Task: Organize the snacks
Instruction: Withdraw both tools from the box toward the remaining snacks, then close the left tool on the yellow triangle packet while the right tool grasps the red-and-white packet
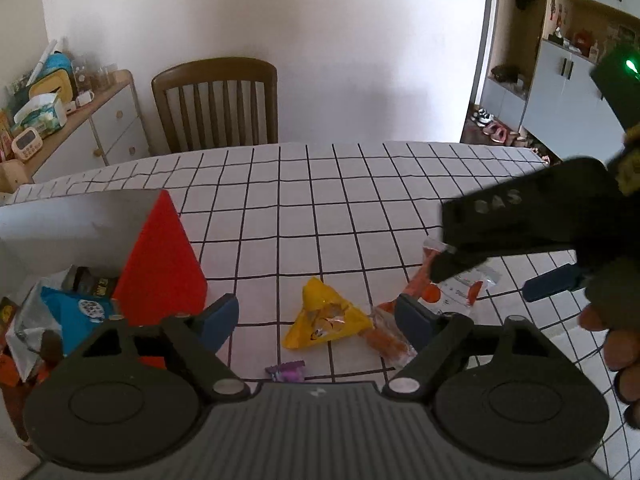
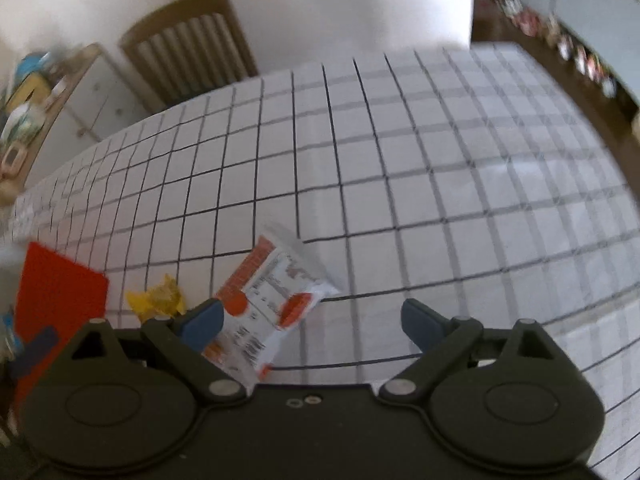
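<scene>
While flat, sachet [image 2: 267,300] lies diagonally on table [image 2: 440,160]

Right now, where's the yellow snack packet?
Left wrist view: the yellow snack packet lies on the grid tablecloth between the open left tool's fingers, with the red-sided box to its left and an orange wrapped stick touching its right.

Yellow snack packet [image 1: 326,320] on white tablecloth [image 1: 320,208] (black grid).

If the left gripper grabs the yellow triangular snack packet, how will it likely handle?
The yellow packet looks like thin, glossy film, so probably light and a bit slippery. Its puffed, creased shape suggests it would crumple under the pads rather than stay stiff. Lying flat on the tablecloth, it seems unlikely to roll.
</scene>
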{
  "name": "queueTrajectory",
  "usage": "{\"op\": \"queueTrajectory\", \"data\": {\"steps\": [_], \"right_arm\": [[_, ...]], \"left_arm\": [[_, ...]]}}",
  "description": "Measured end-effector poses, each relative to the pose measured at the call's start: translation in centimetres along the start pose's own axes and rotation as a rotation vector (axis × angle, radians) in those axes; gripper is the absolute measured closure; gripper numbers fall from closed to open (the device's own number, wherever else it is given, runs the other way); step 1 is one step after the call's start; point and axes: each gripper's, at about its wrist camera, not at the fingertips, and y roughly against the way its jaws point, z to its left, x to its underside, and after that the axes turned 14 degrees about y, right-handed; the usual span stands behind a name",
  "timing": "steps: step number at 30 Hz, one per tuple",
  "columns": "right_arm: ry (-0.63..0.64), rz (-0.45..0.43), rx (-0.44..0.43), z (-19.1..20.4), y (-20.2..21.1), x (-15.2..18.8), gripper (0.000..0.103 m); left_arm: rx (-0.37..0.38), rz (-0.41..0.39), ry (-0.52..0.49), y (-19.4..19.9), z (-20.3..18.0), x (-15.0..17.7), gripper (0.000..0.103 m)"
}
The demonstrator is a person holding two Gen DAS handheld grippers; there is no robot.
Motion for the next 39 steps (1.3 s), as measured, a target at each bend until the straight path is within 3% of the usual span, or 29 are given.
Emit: {"op": "queueTrajectory", "data": {"steps": [3, 6, 14, 17, 22, 26, 32, 39], "right_arm": [[-0.07, 0.031, -0.012, 0.5, -1.1, -0.6, 0.008], [-0.093, 0.05, 0.03, 1.2, -2.0, -0.9, 0.008], [-0.17, 0.094, 0.072, 1.8, -3.8, -1.4, 0.018], [-0.161, 0.099, 0.071, 2.2, -4.2, -1.6, 0.022], [-0.174, 0.095, 0.049, 2.5, -4.3, -1.7, 0.023], [-0.145, 0.086, 0.052, 3.3, -4.4, -2.1, 0.038], [-0.149, 0.062, 0.013, 2.5, -4.0, -2.1, 0.051], [-0.123, 0.024, 0.008, 0.7, -2.0, -1.4, 0.053]], "left_arm": [[0.002, 0.01, 0.007, -1.0, 0.1, 0.0, 0.02], [0.002, 0.027, 0.019, -2.1, 0.3, -0.1, 0.023], [0.022, 0.092, 0.093, -4.5, 0.7, -0.6, 0.025], [0.035, 0.122, 0.129, -5.3, 1.0, -0.9, 0.04], [0.039, 0.173, 0.184, -6.6, 1.5, -0.8, 0.056], [0.042, 0.176, 0.189, -6.7, 1.5, -0.7, 0.059], [0.048, 0.188, 0.183, -6.4, 1.7, -1.1, 0.065], [0.059, 0.2, 0.197, -5.5, 2.0, -1.9, 0.069]]}}
